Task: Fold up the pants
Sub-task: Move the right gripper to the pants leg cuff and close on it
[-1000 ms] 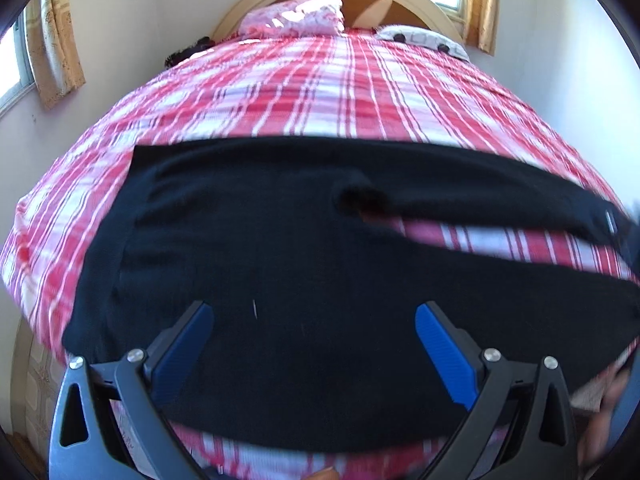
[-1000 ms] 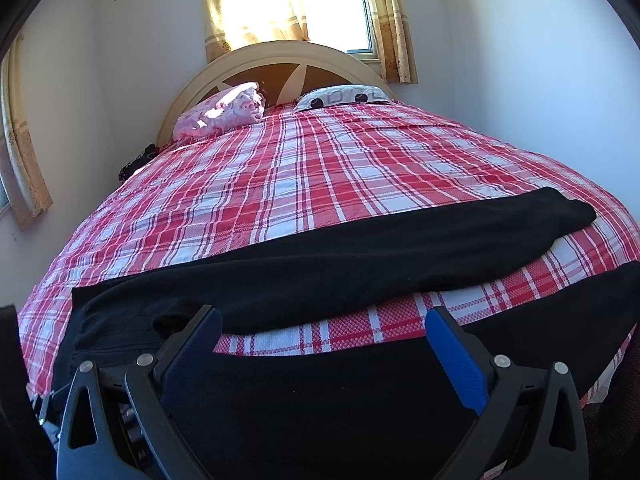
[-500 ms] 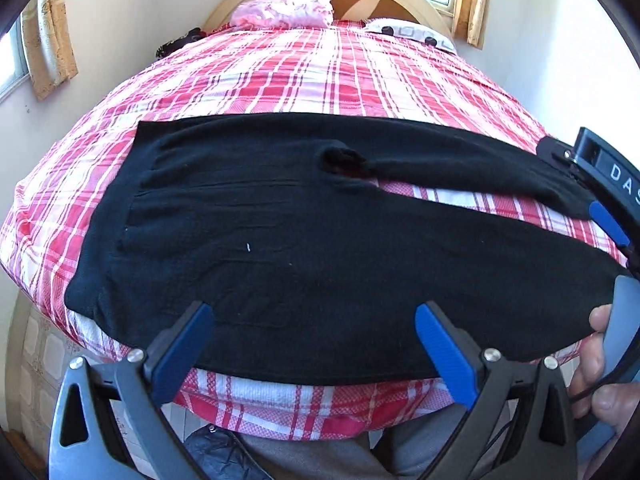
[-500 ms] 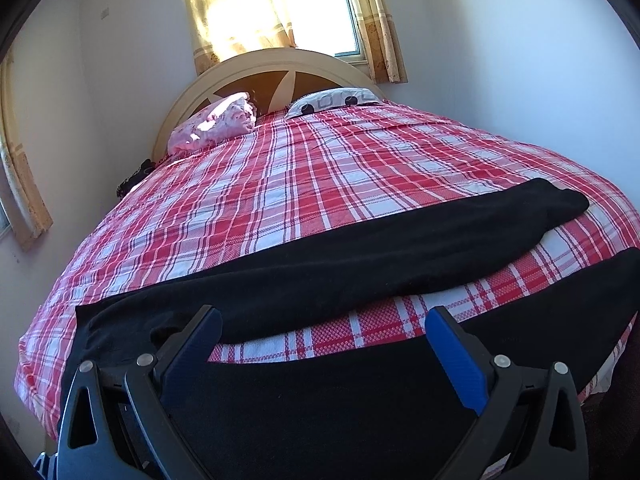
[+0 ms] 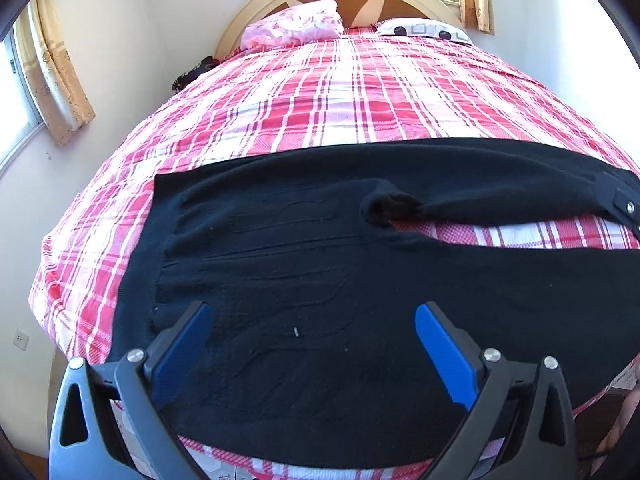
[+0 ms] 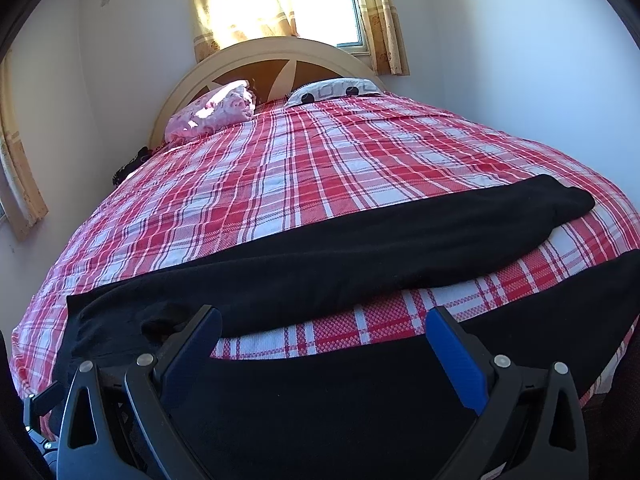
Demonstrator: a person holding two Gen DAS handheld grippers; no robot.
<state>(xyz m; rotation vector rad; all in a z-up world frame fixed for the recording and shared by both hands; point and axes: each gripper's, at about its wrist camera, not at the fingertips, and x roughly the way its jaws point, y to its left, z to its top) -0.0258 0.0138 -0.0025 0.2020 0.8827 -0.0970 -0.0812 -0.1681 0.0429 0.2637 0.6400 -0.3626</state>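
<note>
Pants (image 5: 304, 264) of black knit fabric lie spread flat across the near end of the bed (image 5: 360, 92) with its red-and-white plaid cover, waistband toward your left and both legs running off to your right. Nothing is folded yet, as far as these views show: the two legs lie apart, with a wedge of plaid showing between them from the crotch outward. Your left gripper (image 5: 312, 336) hovers over the seat and near leg with its blue-padded fingers (image 5: 444, 354) spread wide and nothing between them. Your right gripper (image 6: 323, 340) is likewise spread and empty, poised above the near leg, with the far leg's (image 6: 360, 256) cuff lying out toward the right side of the bed. By my reading the whole job remains: bring one leg over onto the other, then fold the length down.
</note>
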